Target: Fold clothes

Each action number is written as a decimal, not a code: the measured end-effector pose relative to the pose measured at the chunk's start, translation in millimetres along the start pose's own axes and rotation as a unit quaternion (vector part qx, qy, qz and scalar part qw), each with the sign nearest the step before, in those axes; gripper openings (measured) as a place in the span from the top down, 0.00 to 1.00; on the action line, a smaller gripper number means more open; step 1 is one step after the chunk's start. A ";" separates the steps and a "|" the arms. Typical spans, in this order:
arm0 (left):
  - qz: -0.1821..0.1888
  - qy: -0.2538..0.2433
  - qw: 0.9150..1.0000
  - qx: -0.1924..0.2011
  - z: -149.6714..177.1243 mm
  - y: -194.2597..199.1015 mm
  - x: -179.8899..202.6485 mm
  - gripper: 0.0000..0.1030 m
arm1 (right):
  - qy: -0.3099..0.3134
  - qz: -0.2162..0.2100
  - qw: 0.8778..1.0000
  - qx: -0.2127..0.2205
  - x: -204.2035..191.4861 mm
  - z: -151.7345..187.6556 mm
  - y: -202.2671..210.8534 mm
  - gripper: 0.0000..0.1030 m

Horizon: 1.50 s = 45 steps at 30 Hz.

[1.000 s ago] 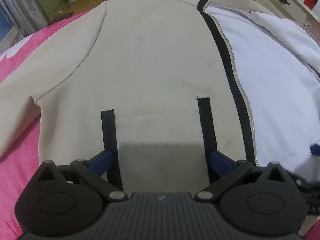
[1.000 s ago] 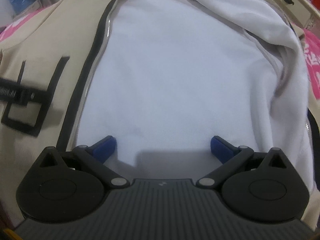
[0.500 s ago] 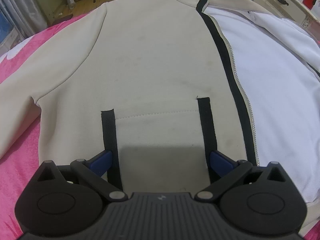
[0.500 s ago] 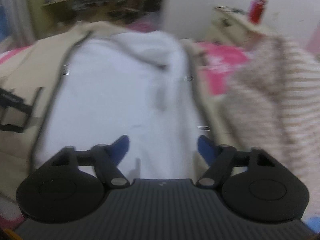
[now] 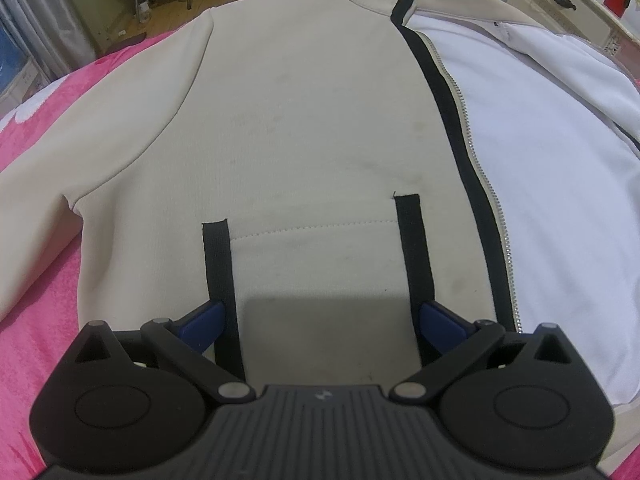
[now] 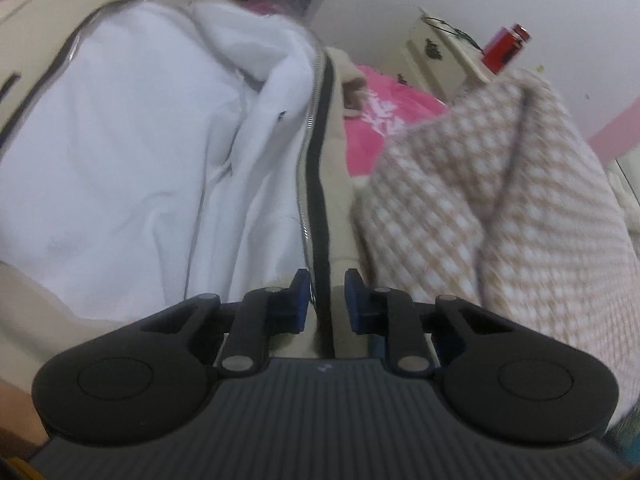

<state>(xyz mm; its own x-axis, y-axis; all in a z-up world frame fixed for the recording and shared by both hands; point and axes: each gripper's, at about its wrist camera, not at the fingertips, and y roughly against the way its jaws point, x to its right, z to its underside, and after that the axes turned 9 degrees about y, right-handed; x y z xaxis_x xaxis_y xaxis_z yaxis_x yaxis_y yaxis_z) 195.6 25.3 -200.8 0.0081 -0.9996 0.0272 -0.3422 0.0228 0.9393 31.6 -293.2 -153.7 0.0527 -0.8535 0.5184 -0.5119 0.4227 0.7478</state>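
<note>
A cream zip jacket (image 5: 312, 120) with black trim lies face up and unzipped on a pink bedspread (image 5: 36, 240), its white lining (image 5: 552, 184) showing on the right. My left gripper (image 5: 320, 312) hangs open just above the pocket (image 5: 316, 256) of the closed front panel, one finger beside each black pocket strip. In the right wrist view, my right gripper (image 6: 327, 280) is closing. The black-banded zip edge (image 6: 318, 160) of the turned-back front panel runs between its blue pads, which stand narrowly apart. The lining (image 6: 120, 140) spreads to its left.
A brown-and-white checked garment (image 6: 500, 200) is heaped just right of the right gripper. Pink bedspread (image 6: 380, 120) shows beyond it. A cream cabinet (image 6: 440, 52) with a red can (image 6: 506, 48) stands at the far right, against the wall.
The right gripper has swung right, from over the white lining to the zip edge of the turned-back panel, and its jaws have narrowed from wide to a small gap. The left gripper has kept still.
</note>
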 end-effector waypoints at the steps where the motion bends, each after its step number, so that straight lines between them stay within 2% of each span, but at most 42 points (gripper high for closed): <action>1: 0.000 0.000 1.000 0.001 0.4 0.2 0.1 0.00 | 0.008 -0.001 1.000 -0.005 -1.5 -1.7 -4.5 0.83; 16: 0.002 -0.003 1.000 0.004 2.3 0.4 0.2 0.00 | 0.075 -0.012 0.994 -0.073 -13.6 -25.7 -67.1 0.80; 19: 0.003 -0.004 1.000 0.005 2.0 0.9 -1.1 0.00 | 0.071 -0.014 0.995 -0.067 -9.8 -25.0 -66.8 0.86; 20: 0.003 -0.004 1.000 0.005 2.1 1.0 -1.5 0.00 | 0.062 -0.011 0.996 -0.062 -6.5 -25.1 -64.4 0.99; 25: 0.001 -0.004 1.000 0.008 2.5 0.5 -2.0 0.00 | 0.019 0.003 1.000 -0.011 10.9 -27.8 -34.4 1.00; 29: 0.000 -0.004 1.000 0.009 1.8 -0.5 -3.1 0.00 | 0.018 -0.017 1.000 0.009 14.9 -30.9 -22.5 1.00; 31: 0.000 -0.004 1.000 0.009 2.3 -0.4 -1.3 0.00 | 0.042 -0.020 0.999 -0.002 9.6 -32.9 -31.5 0.97; 32: 0.000 -0.004 1.000 0.009 2.1 -0.7 0.2 0.00 | 0.056 -0.021 0.998 -0.009 8.1 -35.5 -39.9 0.91; 33: -0.001 -0.003 1.000 0.009 1.6 -1.3 1.7 0.00 | 0.069 -0.020 0.997 -0.019 5.5 -36.8 -48.9 0.77; 35: 0.000 -0.003 1.000 0.010 2.5 -1.4 2.5 0.00 | 0.094 -0.014 0.995 -0.041 -2.9 -34.9 -65.0 0.63; 38: -0.001 -0.004 1.000 0.011 3.8 -1.4 2.4 0.00 | 0.129 0.001 0.990 -0.049 -10.5 -30.5 -81.3 0.60; 41: -0.003 -0.004 1.000 0.012 3.7 -1.7 3.7 0.00 | 0.139 -0.007 0.989 -0.051 -10.3 -32.0 -83.9 0.60; 43: -0.003 -0.004 1.000 0.011 3.4 -1.6 4.4 0.00 | 0.134 -0.020 0.989 -0.050 -4.8 -32.2 -84.0 0.64; 44: -0.002 -0.004 1.000 0.011 3.2 -1.5 4.2 0.00 | 0.128 -0.027 0.990 -0.050 -1.4 -32.4 -84.0 0.73; 45: -0.001 -0.004 1.000 0.011 3.5 -1.5 3.0 0.00 | 0.117 -0.027 0.992 -0.049 1.1 -32.3 -82.4 0.88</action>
<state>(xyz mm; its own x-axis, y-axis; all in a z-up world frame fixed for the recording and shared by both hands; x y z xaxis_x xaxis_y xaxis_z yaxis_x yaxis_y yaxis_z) 192.9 22.2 -203.3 0.0016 -0.9997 0.0234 -0.3632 0.0212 0.9315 101.5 -319.1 -201.3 0.2810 -0.7862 0.5504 -0.4173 0.4163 0.8078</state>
